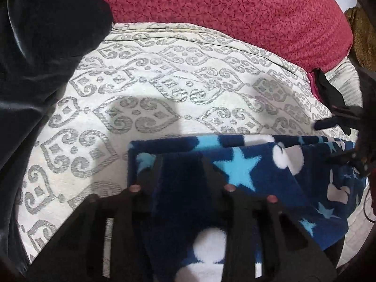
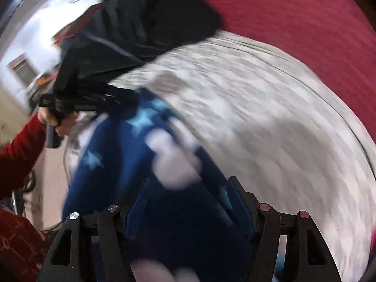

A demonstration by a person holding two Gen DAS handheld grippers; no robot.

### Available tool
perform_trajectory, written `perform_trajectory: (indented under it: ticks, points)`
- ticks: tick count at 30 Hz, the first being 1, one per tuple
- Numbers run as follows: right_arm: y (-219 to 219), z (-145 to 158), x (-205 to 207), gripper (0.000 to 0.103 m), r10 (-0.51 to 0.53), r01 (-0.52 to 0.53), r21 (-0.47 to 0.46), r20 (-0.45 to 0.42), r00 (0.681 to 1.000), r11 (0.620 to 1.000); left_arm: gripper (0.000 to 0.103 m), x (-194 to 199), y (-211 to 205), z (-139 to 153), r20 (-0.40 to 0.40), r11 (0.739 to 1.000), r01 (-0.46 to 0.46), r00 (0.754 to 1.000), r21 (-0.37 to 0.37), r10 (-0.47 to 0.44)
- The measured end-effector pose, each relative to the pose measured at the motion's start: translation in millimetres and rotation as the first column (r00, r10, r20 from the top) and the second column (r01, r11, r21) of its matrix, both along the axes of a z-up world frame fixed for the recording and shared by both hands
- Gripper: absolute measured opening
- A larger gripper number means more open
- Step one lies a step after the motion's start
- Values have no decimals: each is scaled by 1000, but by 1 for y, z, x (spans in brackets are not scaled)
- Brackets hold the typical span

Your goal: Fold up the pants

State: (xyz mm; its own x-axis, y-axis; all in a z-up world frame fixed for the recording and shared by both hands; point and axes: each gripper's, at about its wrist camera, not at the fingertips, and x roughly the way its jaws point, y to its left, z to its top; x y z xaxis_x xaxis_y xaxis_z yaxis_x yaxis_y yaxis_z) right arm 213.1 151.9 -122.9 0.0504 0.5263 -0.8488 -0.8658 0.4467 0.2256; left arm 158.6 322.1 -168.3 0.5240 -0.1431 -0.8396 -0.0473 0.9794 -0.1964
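Pants [image 1: 246, 164]: navy fleece with light-blue stars and white shapes, lying folded on the white bedspread [image 1: 145, 89] with the grey scroll pattern. Top fold edge runs straight across in your left wrist view, layers stacked under it.

Your left gripper [image 1: 181, 164] sits over the left end of the pants, pointing steeply down. Jaws partly apart, fleece showing in the gap between the two black fingers [image 1: 211, 171]. Can't tell whether the pads actually press the cloth.

Your right gripper [image 2: 188, 188] is over the other part of the pants [image 2: 141, 164]. Jaws wide, blue pads well apart, fabric below and between them, no pinch visible. That view is heavily motion-blurred, so detail there is poor.

Right wrist view also catches your left hand [image 2: 54, 117] on its gripper handle, red sleeve [image 2: 21, 150] behind it.

Around the pants: red blanket [image 1: 235, 11] along the far side of the bedspread, dark garment [image 1: 42, 47] heaped at the far left, touching the bedspread but apart from the pants.
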Motion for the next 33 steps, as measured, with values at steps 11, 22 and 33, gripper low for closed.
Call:
perform_trajectory:
  ticks: [11,22,33]
  points:
    - [81,-35,20,50,136,-137,4,-137,981,991,47,-4,8,-2,16,1000,24,1000,-5,-24]
    - [89,-51,32,9,164,-168,1,-232,959,986,25,-3,17,-13,18,1000,-5,1000,21,4]
    - [74,35,22,7,152,-148,138,-21,988,979,16,-14,15,59,246,994,-23,969,109,-4]
